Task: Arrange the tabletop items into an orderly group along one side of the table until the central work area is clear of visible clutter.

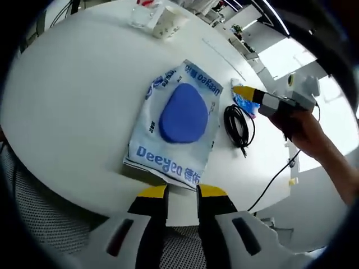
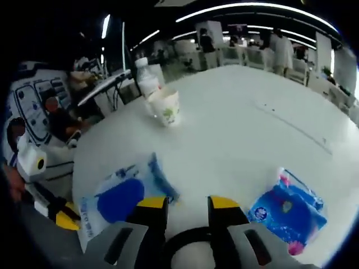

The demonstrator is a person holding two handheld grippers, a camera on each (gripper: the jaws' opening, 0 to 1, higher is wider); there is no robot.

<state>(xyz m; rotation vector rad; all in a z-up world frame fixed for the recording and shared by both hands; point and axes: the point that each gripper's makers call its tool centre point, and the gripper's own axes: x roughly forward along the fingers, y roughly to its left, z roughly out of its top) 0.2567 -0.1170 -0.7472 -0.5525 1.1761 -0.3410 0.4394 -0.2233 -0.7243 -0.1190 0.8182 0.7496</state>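
Observation:
A large white-and-blue Deeyeo tissue pack (image 1: 182,120) lies mid-table just beyond my left gripper (image 1: 182,193), which is open and holds nothing. Right of the pack lies a coiled black cable (image 1: 239,126), then a small blue tissue packet (image 1: 245,104). My right gripper (image 1: 247,92) hovers over that packet, held by a hand. In the right gripper view its jaws (image 2: 188,204) stand open above the cable coil (image 2: 188,241), with the small packet (image 2: 286,210) to the right and the large pack (image 2: 120,199) to the left. The left gripper (image 2: 61,218) shows at the left edge.
A paper cup (image 1: 168,23) and a clear plastic bottle (image 1: 143,14) sit together at the far table edge; the cup (image 2: 166,107) and bottle (image 2: 147,78) show again in the right gripper view. A thin cord (image 1: 275,179) trails off the table edge. People and desks fill the background.

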